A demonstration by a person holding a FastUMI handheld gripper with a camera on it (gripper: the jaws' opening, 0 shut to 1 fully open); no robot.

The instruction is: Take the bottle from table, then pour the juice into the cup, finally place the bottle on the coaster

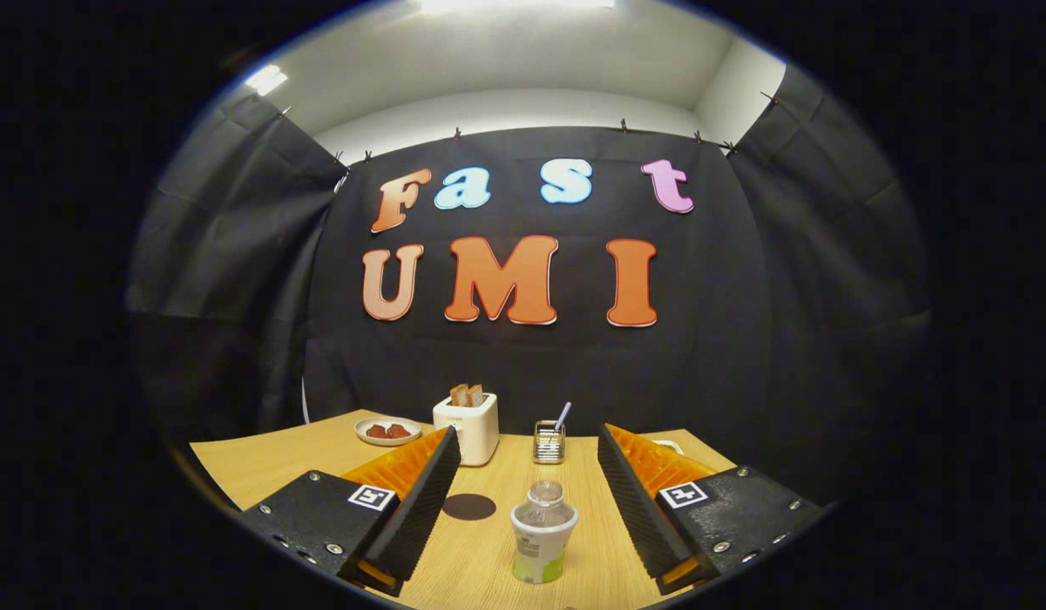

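bottle [542, 532] upright, gripper [529, 500] fingers spread, untouching

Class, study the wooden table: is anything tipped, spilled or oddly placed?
Nothing stands out. The small clear plastic bottle stands upright between the open tool's fingers, untouched. The dark round coaster lies flat; no spill on the table.

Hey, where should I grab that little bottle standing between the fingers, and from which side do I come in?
Grip the bottle on its wide lower body, below where it narrows to the cap. It stands upright on the table, and the gripper is open with a finger on either side, touching nothing. Probably best to go straight forward and level, then close across the body; the narrow neck would likely slip.
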